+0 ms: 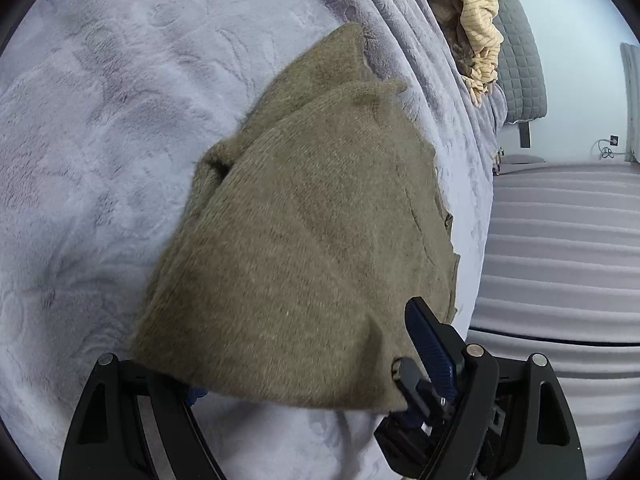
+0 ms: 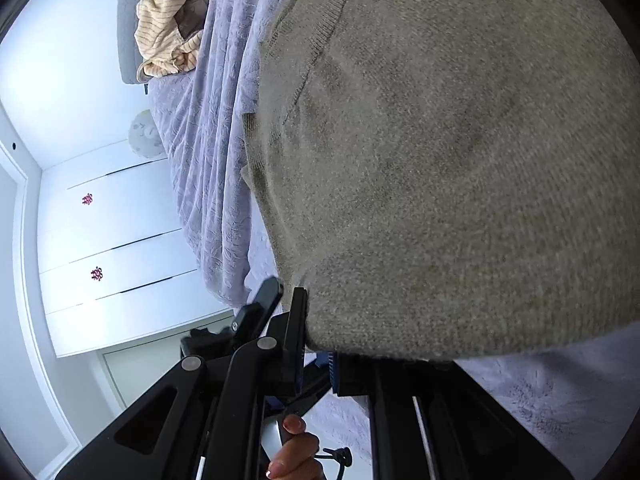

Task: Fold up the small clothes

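Observation:
An olive-brown knitted garment (image 1: 312,216) lies partly folded on the lavender fleece blanket (image 1: 100,120) of a bed. My left gripper (image 1: 292,344) stands wide open at the garment's near edge. Its right finger (image 1: 430,344) with the blue pad rises beside the cloth, and its left finger is hidden under the hem. In the right wrist view the same garment (image 2: 460,160) fills most of the picture, lifted close to the lens. My right gripper (image 2: 316,336) is shut on the garment's lower corner, the knit pinched between its pads.
A yellow striped garment (image 1: 476,20) (image 2: 168,36) is heaped at the head of the bed by a grey quilted headboard (image 1: 520,72). The bed edge drops to a ribbed grey floor mat (image 1: 560,240). White wardrobe doors (image 2: 120,248) stand beyond. A person's fingers (image 2: 296,452) hold the right gripper's handle.

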`<state>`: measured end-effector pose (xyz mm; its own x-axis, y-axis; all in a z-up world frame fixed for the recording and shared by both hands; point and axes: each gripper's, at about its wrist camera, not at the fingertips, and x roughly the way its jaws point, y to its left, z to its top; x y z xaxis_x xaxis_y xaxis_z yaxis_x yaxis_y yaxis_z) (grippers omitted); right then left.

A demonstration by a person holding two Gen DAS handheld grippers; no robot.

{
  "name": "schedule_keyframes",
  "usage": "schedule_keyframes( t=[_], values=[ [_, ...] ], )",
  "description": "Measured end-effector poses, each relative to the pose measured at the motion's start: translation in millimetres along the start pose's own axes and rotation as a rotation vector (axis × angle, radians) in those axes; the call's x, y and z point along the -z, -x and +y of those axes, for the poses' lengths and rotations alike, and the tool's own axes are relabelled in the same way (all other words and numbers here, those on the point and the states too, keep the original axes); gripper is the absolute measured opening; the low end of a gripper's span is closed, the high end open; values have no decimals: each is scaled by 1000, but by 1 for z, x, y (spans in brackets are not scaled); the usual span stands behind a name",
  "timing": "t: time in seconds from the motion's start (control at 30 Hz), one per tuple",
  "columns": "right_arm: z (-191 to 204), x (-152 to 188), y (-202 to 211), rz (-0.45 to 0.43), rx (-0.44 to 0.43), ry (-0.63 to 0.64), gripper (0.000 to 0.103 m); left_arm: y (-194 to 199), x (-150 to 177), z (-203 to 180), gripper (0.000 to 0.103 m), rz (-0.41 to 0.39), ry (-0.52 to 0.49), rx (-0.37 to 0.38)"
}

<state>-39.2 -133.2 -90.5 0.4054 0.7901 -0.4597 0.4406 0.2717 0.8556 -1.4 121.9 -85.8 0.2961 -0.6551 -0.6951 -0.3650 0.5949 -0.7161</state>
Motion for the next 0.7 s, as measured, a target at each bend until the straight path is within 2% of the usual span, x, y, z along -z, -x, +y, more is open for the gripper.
schedule_keyframes(
  t=[0.07, 0.13, 0.2, 0.27, 0.33, 0.4, 0.57, 0.63, 0.67, 0.7],
  values=[
    [0, 1, -2, 14, 19, 11, 10, -5, -5, -7, 85, -32, -32, -43],
    [3, -1, -7, 27, 34, 18, 10, -8, -10, -10, 78, -59, -62, -83],
    [1, 0, -7, 45, 51, 25, 10, -13, -15, -10, 47, -67, -91, -117],
    [-1, 1, -4, 65, 70, 40, 10, -14, -19, -10, 25, -69, -119, -122],
    [4, 0, 0, 100, 114, 76, 10, -13, -20, -13, 25, -77, -159, -141],
    [13, 0, 8, 132, 174, 130, 14, -13, -16, -24, 23, -96, -252, -201],
    [57, -6, 34, 161, 356, 334, 14, -20, 10, -65, 23, -157, -620, -397],
    [79, -16, 43, 162, 415, 409, 15, -23, 22, -78, 23, -177, -753, -449],
    [89, -22, 46, 170, 437, 437, 26, -25, 28, -83, 22, -186, -824, -475],
    [102, -30, 45, 179, 456, 457, 56, -28, 35, -88, 22, -191, -884, -496]
  ],
)
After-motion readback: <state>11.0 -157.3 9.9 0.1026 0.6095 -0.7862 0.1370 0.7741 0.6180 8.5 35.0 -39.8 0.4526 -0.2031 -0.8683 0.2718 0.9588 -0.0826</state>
